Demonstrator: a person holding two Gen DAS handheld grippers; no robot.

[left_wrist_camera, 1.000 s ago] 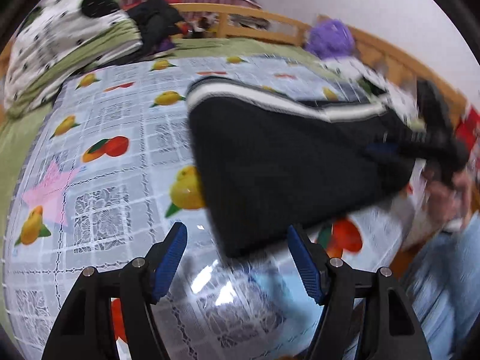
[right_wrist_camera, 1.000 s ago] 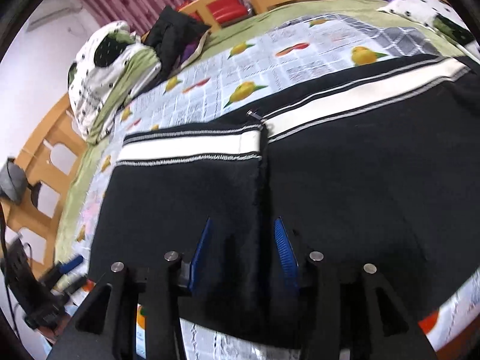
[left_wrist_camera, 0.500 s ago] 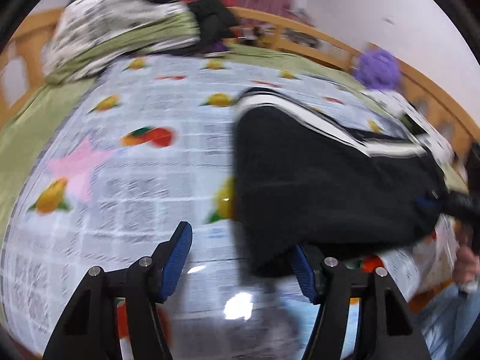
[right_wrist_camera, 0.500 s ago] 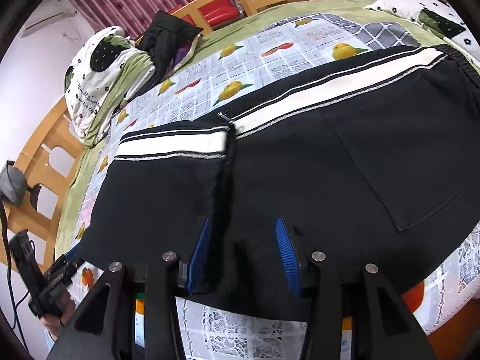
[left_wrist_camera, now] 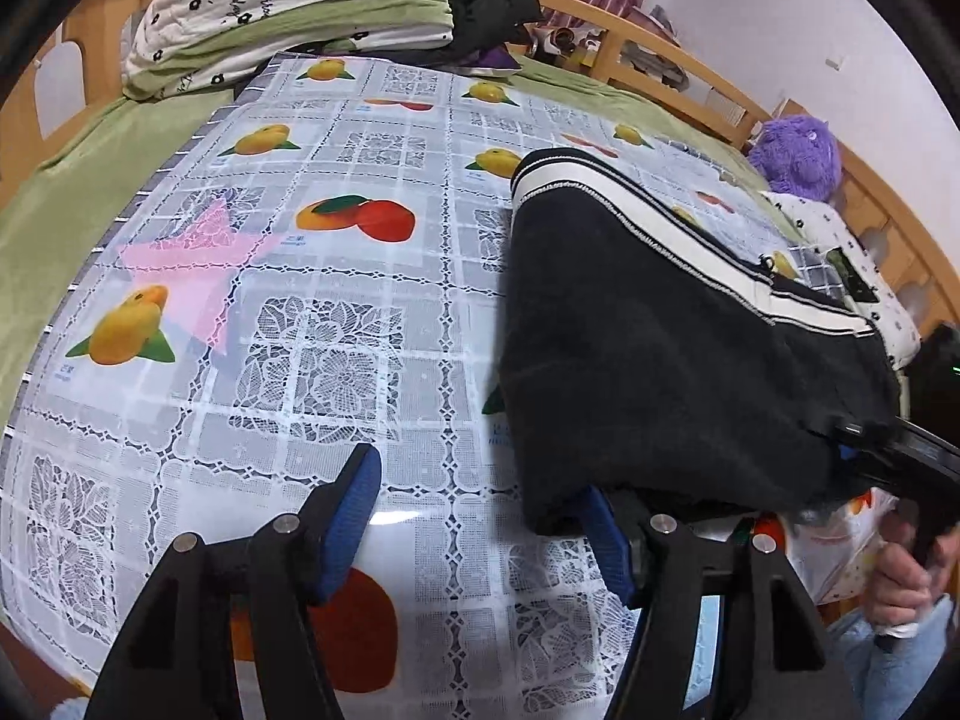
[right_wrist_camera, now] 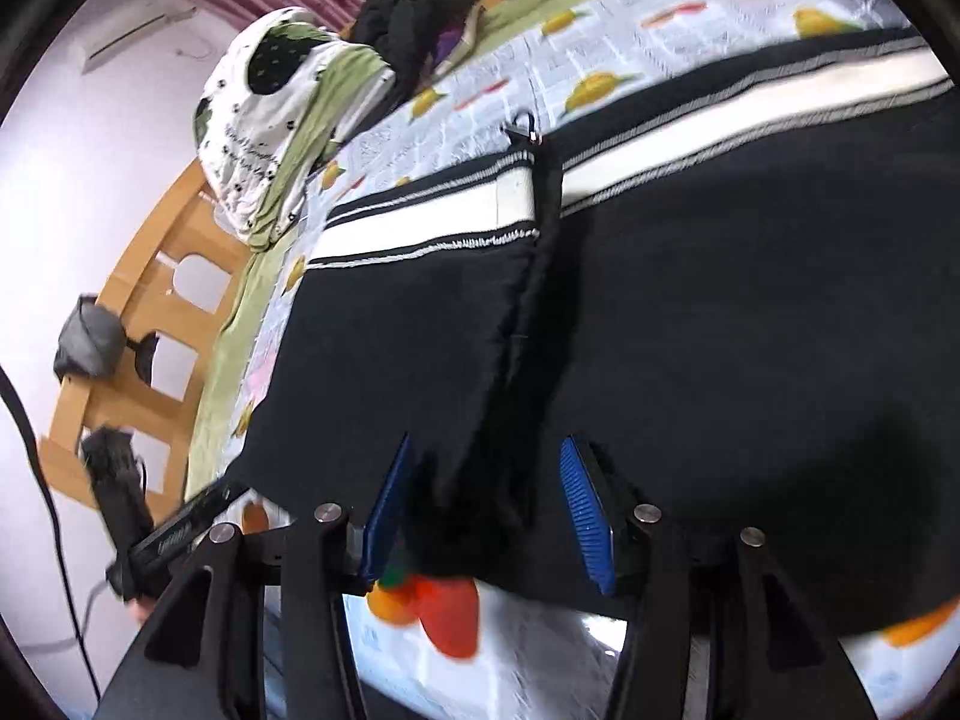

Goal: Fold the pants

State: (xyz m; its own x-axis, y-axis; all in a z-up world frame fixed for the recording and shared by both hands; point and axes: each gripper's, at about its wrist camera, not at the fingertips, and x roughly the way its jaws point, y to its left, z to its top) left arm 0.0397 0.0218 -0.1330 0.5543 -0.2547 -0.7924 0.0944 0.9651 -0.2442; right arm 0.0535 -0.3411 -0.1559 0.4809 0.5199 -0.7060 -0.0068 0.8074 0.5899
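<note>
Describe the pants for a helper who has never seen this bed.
On the bed's fruit-print cover, look toward the near edge, away from the stacked bedding. The pants lie there: a black garment, the only one with a white stripe along its side.

Your left wrist camera sits low at the near edge of the bed, looking along the left tongs [left_wrist_camera: 480, 531] across the fruit-print cloth [left_wrist_camera: 336, 324] toward the folded quilt [left_wrist_camera: 288, 6] and wooden bed rail [left_wrist_camera: 672, 60], with the pants [left_wrist_camera: 672, 360] on its right side. Your right wrist camera looks along the right tongs [right_wrist_camera: 486, 510] from very close, tilted, with the pants [right_wrist_camera: 720, 330] filling most of its view. Both views share the pants, the cloth, the quilt [right_wrist_camera: 276, 114] and the rail [right_wrist_camera: 150, 276], and each catches the other tongs at its edge.
</note>
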